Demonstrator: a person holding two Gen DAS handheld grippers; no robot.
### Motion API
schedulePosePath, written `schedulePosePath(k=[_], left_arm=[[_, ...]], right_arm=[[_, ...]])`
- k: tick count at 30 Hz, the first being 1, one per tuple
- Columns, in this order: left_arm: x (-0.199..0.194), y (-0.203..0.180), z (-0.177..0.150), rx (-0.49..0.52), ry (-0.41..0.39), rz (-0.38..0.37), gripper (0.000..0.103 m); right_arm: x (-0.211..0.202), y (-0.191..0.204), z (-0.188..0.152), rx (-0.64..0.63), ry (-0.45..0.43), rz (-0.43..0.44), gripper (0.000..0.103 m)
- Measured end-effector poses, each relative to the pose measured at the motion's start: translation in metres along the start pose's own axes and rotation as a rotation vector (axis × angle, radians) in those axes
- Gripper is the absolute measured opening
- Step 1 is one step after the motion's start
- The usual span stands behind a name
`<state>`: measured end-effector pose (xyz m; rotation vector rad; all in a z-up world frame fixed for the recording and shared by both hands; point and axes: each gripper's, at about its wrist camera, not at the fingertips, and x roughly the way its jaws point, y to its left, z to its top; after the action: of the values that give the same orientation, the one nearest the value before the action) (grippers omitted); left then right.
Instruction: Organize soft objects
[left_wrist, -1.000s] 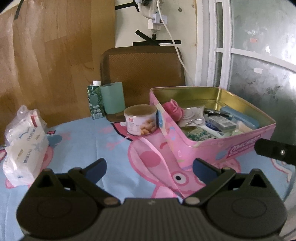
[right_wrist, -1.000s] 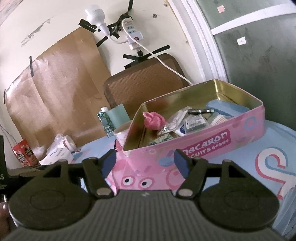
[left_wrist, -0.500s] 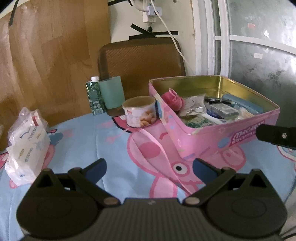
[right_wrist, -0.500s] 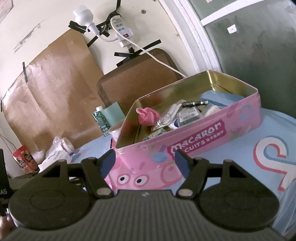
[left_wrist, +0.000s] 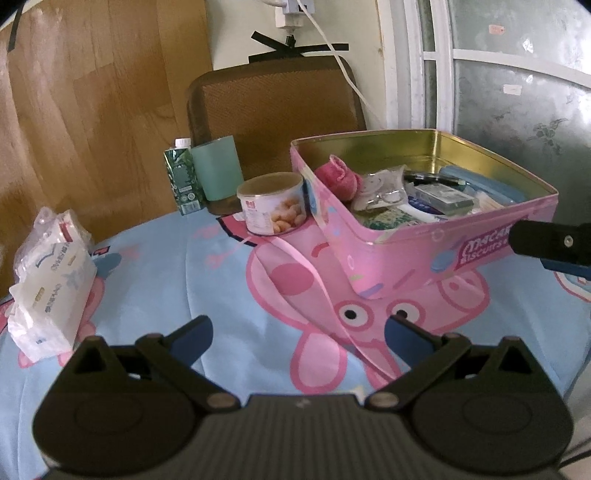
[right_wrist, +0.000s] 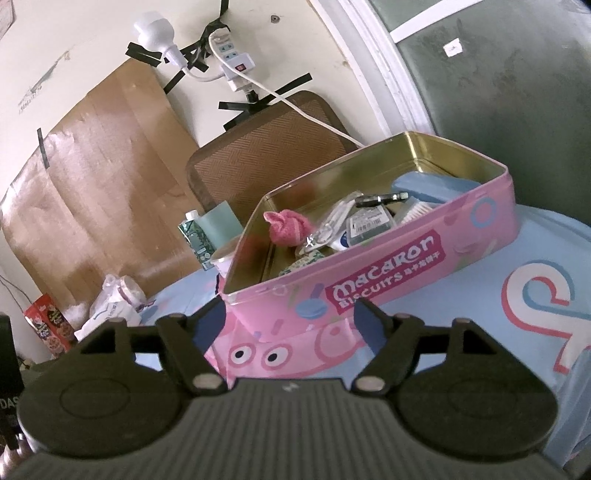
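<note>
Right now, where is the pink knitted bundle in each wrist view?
Left wrist: pink knitted bundle lies upper centre, in the near-left corner of the pink tin.
Right wrist: it lies centre-left, in the tin's left end.
Shared landmark: the green carton left of the tin.

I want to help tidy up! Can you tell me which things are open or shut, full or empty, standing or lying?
Pink tin: lid off, partly filled.
Pink soft ball: lying inside the tin.
Snack can: upright, lid on.
Green carton: upright, capped.
Tissue packs: lying on the cloth, wrapped.
Left claw: open, holding nothing.
Right claw: open, holding nothing.
</note>
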<state>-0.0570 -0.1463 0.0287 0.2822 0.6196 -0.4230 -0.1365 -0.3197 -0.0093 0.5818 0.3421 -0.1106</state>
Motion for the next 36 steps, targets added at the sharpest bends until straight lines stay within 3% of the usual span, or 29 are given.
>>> schedulePosePath(k=[36], left_arm=[[-0.0002,0.0081,-0.0030,-0.038,0.024,0.004,0.103]], right_arm=[[0.0008,-0.0016,-0.0033,0.032,0.001,0.010,0.082]])
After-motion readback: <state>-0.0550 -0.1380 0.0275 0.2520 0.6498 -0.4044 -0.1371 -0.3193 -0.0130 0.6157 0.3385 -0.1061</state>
